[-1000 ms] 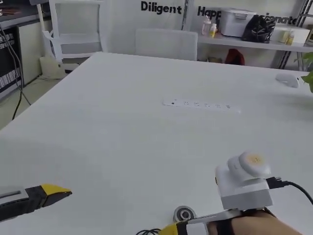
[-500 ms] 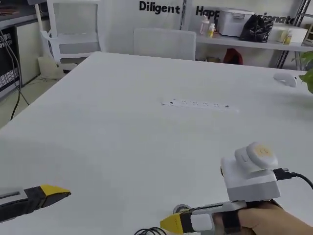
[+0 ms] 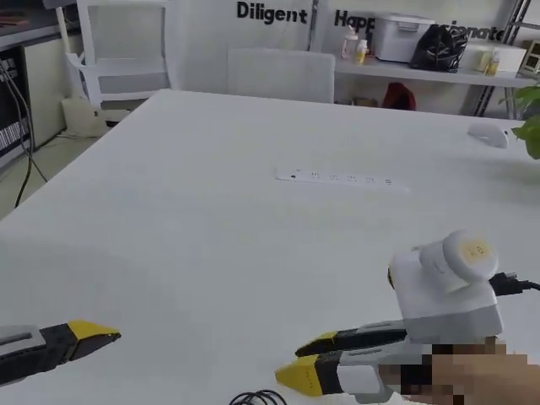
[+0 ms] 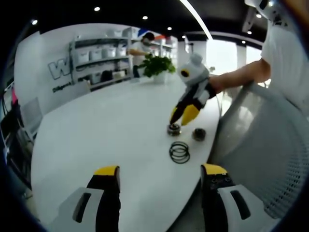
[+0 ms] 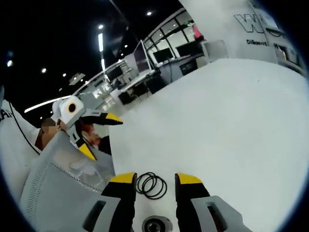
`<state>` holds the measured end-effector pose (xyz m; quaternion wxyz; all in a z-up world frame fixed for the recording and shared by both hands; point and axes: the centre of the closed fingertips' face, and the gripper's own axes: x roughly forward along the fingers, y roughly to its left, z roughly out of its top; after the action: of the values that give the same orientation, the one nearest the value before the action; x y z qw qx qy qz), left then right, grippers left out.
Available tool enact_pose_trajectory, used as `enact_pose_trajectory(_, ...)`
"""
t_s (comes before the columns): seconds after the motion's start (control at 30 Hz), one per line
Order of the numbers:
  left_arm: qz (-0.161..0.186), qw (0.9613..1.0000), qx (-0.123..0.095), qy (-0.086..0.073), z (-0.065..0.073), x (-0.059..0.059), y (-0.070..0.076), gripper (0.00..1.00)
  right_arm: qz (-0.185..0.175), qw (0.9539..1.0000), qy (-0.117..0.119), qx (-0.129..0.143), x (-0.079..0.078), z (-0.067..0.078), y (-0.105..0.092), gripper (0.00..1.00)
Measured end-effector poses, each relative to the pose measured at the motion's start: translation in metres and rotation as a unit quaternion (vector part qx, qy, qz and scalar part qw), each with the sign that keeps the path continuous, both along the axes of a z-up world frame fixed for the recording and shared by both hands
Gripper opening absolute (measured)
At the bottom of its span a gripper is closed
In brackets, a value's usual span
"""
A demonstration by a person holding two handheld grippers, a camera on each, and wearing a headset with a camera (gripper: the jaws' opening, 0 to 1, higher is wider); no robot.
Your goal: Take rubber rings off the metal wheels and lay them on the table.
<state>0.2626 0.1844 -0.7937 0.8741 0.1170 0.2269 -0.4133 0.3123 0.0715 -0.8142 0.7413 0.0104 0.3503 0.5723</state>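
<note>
A small pile of black rubber rings point(image 4: 179, 151) lies near the table's front edge, also seen as rings point(image 5: 151, 185) and rings point(image 3: 257, 396). Two metal wheels stand just past the pile: one wheel point(image 4: 174, 129) under my right gripper's tips and another wheel point(image 4: 199, 134) beside it. My right gripper point(image 5: 155, 179) is open and hovers over a wheel point(image 5: 156, 224), with the rings just ahead of its jaws. In the head view this right gripper point(image 3: 291, 361) is at the bottom right. My left gripper point(image 4: 159, 170) is open and empty, well short of the rings, and appears as the left gripper point(image 3: 101, 335) at the bottom left.
A white power strip point(image 3: 342, 179) lies mid-table and a white mouse point(image 3: 489, 135) at the far right. A plant point(image 3: 527, 118) overhangs the right edge. A grey mesh chair point(image 4: 260, 145) stands close to the table edge by the rings. Chairs and shelves stand behind the table.
My right gripper has risen and moved forward over the metal wheel, which it now hides in the head view. The left gripper has stayed put.
</note>
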Motion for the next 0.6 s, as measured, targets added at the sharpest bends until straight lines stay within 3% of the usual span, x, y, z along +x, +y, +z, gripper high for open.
enact_pose_trajectory(0.1,0.0,1.0,0.0,0.001,-0.001,0.0,0.0,0.69,0.007,0.9996,-0.028,-0.004,0.004,0.004,-0.002,0.35)
enact_pose_trajectory(0.3,-0.002,1.0,0.0,0.004,-0.003,-0.001,-0.002,0.7,0.008,0.9987,-0.051,0.0,0.008,0.012,-0.008,0.44)
enact_pose_trajectory(0.47,0.0,1.0,0.0,0.005,-0.003,0.0,-0.001,0.7,0.013,0.9962,-0.086,-0.01,0.013,0.015,-0.013,0.54)
enact_pose_trajectory(0.6,0.0,1.0,-0.001,0.004,-0.002,0.0,-0.001,0.7,0.005,0.9947,-0.102,-0.004,0.019,0.024,-0.016,0.57)
